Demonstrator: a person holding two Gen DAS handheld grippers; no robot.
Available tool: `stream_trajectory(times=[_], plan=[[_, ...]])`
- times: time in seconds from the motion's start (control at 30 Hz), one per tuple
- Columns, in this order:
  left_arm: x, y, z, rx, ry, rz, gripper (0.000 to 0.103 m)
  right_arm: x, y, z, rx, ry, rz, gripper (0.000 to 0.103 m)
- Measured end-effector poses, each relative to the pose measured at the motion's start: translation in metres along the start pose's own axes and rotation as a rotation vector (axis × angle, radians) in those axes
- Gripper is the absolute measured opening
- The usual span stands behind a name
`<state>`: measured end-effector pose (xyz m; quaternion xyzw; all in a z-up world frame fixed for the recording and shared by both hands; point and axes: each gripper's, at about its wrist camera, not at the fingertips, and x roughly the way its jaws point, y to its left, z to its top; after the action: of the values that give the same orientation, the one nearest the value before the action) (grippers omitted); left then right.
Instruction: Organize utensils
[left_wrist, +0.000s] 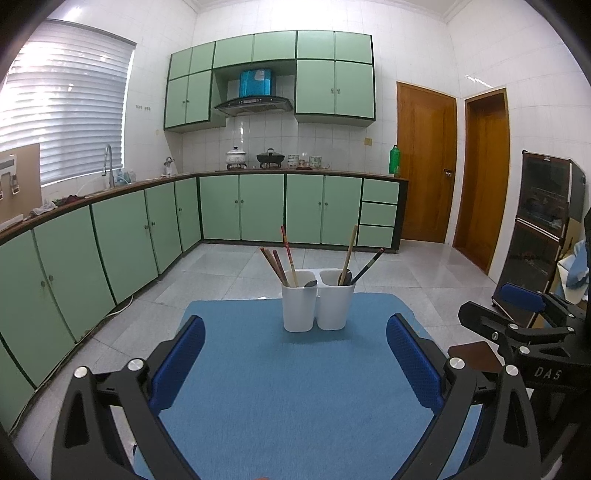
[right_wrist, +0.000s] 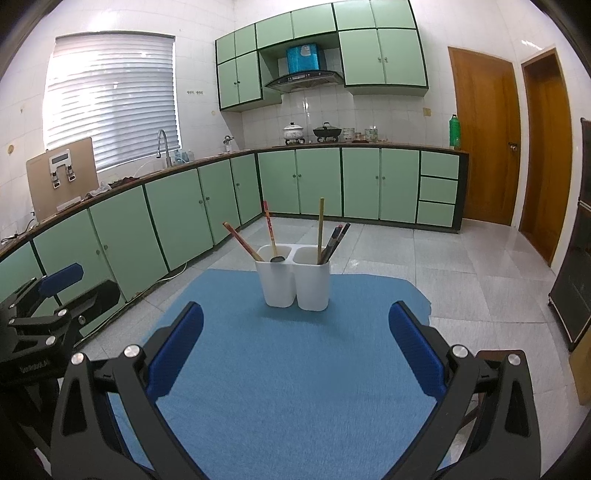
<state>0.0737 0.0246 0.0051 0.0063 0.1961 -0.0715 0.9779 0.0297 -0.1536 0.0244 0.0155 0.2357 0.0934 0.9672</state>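
Note:
A white two-compartment utensil holder stands at the far side of a blue mat. Its left cup holds reddish-brown chopsticks and a spoon. Its right cup holds a light wooden chopstick, dark chopsticks and a spoon. My left gripper is open and empty, well short of the holder. My right gripper is open and empty, also short of it. The right gripper shows in the left wrist view at the right edge; the left gripper shows in the right wrist view at the left edge.
The mat covers a small table over a tiled floor. Green cabinets with a counter, sink and stove run along the left and back walls. Two wooden doors are at the right. A dark glass-front cabinet stands at the far right.

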Motion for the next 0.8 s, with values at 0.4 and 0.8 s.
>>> stream_trajectory(times=[0.4,0.8], plan=[[0.004,-0.001,0.0,-0.001,0.007,0.003,0.096,0.0,-0.002,0.001,0.0,0.001,0.0,0.097],[0.01,0.001,-0.001,-0.002,0.021,0.007,0.096,0.001,-0.004,0.0,0.002,0.006,0.0,0.097]])
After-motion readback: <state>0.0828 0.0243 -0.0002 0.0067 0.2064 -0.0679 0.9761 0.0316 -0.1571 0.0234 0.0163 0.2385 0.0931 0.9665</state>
